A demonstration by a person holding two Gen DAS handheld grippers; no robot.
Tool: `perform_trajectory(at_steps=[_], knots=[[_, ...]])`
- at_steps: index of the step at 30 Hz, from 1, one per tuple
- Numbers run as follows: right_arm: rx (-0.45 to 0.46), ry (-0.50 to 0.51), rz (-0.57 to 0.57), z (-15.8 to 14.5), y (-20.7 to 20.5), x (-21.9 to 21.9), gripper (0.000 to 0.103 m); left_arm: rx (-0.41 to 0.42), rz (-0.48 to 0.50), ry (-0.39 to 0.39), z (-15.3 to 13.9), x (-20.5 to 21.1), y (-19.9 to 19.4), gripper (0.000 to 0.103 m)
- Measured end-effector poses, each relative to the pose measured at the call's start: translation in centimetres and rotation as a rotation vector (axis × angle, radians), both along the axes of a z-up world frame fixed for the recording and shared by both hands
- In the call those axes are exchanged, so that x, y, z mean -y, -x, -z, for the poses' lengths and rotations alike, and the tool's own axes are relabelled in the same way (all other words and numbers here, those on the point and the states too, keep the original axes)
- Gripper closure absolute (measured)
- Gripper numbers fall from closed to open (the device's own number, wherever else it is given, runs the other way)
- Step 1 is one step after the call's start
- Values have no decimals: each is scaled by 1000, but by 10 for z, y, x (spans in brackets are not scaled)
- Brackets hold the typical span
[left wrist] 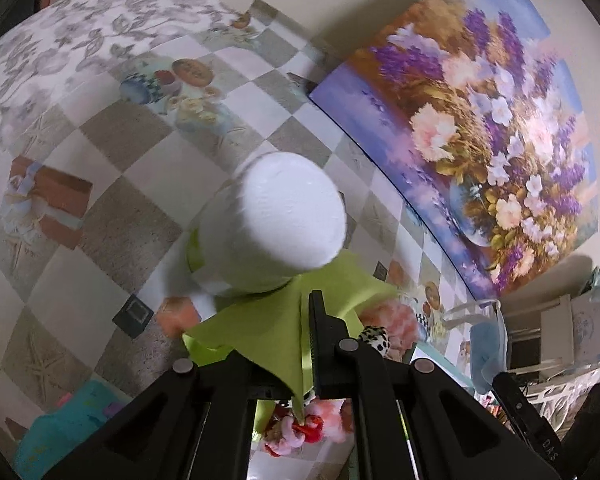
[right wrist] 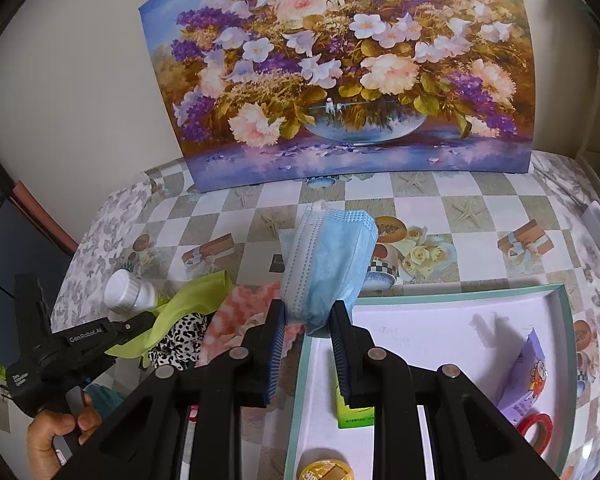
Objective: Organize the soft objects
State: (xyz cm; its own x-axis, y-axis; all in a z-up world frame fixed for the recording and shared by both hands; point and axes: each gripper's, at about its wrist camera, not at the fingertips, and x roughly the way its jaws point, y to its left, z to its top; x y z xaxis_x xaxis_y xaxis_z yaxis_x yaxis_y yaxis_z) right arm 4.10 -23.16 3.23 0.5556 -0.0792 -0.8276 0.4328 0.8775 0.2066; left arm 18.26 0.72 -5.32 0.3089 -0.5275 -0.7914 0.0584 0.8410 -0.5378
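Note:
My left gripper (left wrist: 276, 320) is shut on a white bottle (left wrist: 276, 220) wrapped in a lime green cloth (left wrist: 276, 320) and holds it above the table. The same bottle (right wrist: 130, 290), cloth (right wrist: 180, 304) and left gripper (right wrist: 112, 332) show at the left of the right wrist view. My right gripper (right wrist: 306, 320) is shut on a folded blue face mask (right wrist: 324, 260) and holds it up over the left edge of a white tray (right wrist: 420, 328). The mask also shows in the left wrist view (left wrist: 486, 352). A peach-pink cloth (right wrist: 244, 308) and a black-and-white spotted cloth (right wrist: 180, 340) lie on the table.
A flower painting (right wrist: 340, 72) leans on the wall behind the checkered tablecloth (right wrist: 480, 208). The tray holds a green box (right wrist: 356, 416), a gold round tin (right wrist: 326, 470), a purple packet (right wrist: 528, 376) and red tape (right wrist: 536, 428). A teal object (left wrist: 80, 412) lies at lower left.

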Motion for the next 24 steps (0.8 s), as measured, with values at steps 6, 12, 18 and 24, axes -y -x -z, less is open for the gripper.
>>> perform_trajectory(at_steps=[6, 12, 18, 24], knots=[[2, -3, 5, 1, 1, 2, 79, 67, 37, 13, -9, 6, 1, 101], [5, -9, 9, 1, 1, 4, 79, 154, 65, 48, -25, 12, 4, 102], [17, -10, 15, -2, 4, 6, 79, 230, 102, 110, -48, 19, 9, 102], [26, 0, 14, -8, 6, 5, 79, 347, 151, 116, -91, 30, 23, 102]])
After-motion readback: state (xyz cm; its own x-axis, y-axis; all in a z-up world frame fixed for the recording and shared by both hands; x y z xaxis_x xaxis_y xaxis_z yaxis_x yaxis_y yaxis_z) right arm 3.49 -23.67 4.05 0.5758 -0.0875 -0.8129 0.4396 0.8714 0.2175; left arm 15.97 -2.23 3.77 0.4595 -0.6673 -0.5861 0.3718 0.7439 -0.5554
